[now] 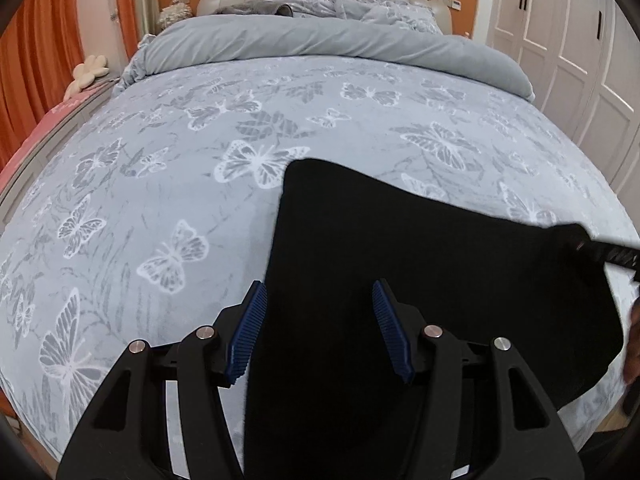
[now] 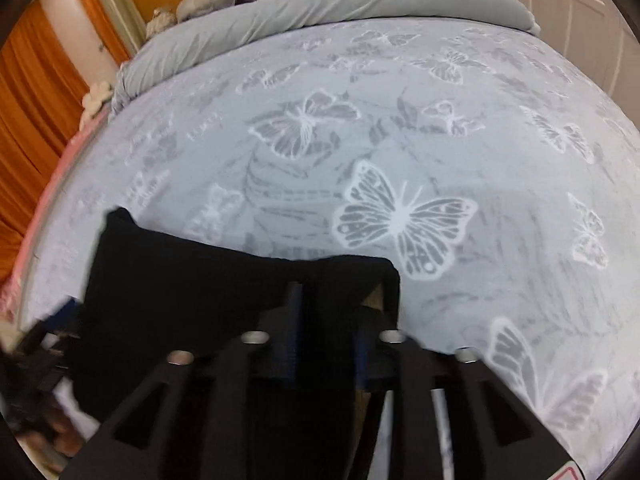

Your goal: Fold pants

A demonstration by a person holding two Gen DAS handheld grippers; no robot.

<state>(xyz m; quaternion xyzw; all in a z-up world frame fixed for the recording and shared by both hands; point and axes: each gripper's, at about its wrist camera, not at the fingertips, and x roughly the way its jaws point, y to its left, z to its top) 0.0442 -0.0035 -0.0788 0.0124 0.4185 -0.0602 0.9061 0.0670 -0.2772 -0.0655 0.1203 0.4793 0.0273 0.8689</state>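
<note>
**Pants held at one corner over the bed**

Pants, black, lie across the near right part of the bed, on its grey butterfly-print cover. The left hand-held gripper hangs above the cloth with its blue-padded fingers spread apart, grasping nothing. The right hand-held gripper is clenched on the pants near their far right corner, the fabric running between its fingers. A rolled grey duvet lies across the far end.
</note>
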